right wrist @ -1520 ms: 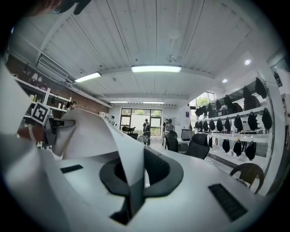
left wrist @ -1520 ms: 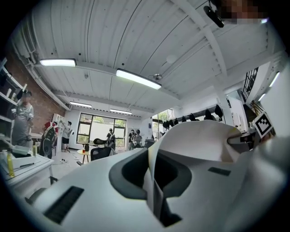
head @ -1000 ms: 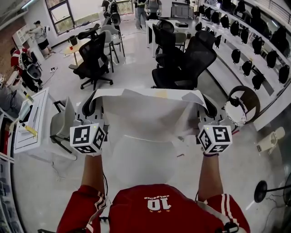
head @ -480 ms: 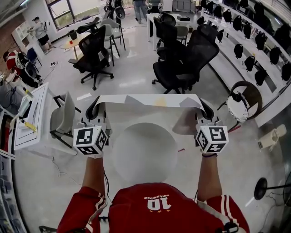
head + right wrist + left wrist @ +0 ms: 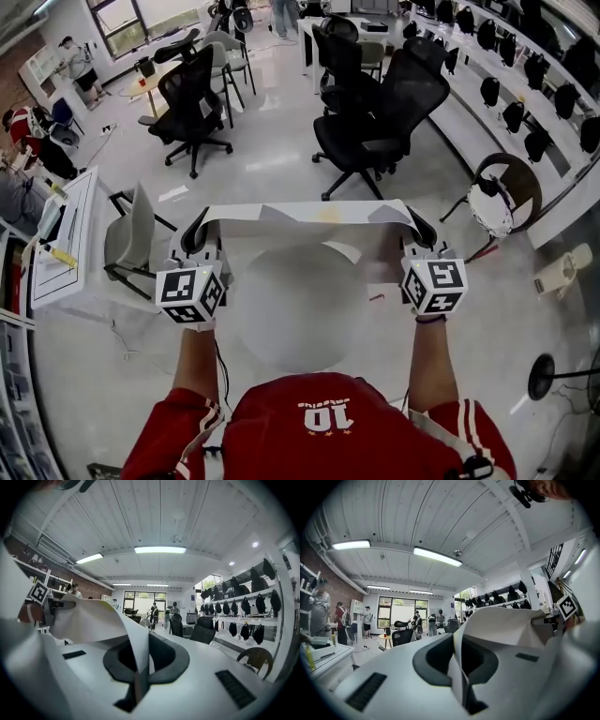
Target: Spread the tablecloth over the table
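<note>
A white tablecloth (image 5: 309,216) is stretched as a narrow band between my two grippers, above the far edge of a round white table (image 5: 300,319). My left gripper (image 5: 194,232) is shut on the cloth's left corner and my right gripper (image 5: 422,227) on its right corner. In the left gripper view the cloth (image 5: 506,625) runs out of the closed jaws (image 5: 461,677) to the right. In the right gripper view the cloth (image 5: 89,616) leaves the closed jaws (image 5: 140,667) to the left. Most of the tabletop shows bare below the cloth.
Black office chairs (image 5: 366,131) (image 5: 192,103) stand beyond the table. A grey chair (image 5: 131,239) and a white desk (image 5: 66,239) are at the left. A shelf with dark headsets (image 5: 525,103) runs along the right wall. People stand at the back left.
Both grippers have sunk together with the cloth. The cloth, which billowed over the table, now shows as a narrow band at the far edge and the round top is uncovered.
</note>
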Demonstrator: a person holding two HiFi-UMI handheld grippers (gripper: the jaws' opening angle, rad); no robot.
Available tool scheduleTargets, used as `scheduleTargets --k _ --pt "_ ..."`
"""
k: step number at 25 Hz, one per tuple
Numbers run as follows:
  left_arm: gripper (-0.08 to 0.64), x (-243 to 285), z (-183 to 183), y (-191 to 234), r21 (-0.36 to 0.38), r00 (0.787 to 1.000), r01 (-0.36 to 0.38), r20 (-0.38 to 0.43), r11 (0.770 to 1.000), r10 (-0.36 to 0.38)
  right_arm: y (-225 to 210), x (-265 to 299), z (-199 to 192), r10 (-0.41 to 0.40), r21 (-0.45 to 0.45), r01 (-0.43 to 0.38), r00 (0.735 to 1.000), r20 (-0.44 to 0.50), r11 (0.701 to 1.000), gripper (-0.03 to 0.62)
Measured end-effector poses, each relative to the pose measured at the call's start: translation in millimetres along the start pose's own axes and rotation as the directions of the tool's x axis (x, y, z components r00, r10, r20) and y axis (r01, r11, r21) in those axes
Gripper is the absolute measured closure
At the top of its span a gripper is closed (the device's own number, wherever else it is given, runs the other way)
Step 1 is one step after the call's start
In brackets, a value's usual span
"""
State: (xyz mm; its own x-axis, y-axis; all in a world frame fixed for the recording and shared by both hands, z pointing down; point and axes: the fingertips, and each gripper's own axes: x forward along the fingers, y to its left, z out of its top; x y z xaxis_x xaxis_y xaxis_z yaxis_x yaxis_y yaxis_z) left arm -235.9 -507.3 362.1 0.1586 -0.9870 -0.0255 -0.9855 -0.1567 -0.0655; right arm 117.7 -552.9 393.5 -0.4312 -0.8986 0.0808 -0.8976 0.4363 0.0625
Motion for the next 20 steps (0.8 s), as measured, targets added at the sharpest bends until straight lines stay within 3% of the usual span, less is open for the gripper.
scheduleTargets --k 11,20 --pt "0.549 -45 -33 -10 -0.051 0.998 0.027 -0.061 0.998 -0.031 22 -42 -32 -0.024 -0.009 0.024 0.997 -0.075 1.0 0.575" --pt "0.549 -89 -64 -28 -0.055 0.99 0.066 -0.124 0.996 -0.072 38 -92 -72 -0.05 0.041 0.056 0.988 -0.147 0.998 0.575"
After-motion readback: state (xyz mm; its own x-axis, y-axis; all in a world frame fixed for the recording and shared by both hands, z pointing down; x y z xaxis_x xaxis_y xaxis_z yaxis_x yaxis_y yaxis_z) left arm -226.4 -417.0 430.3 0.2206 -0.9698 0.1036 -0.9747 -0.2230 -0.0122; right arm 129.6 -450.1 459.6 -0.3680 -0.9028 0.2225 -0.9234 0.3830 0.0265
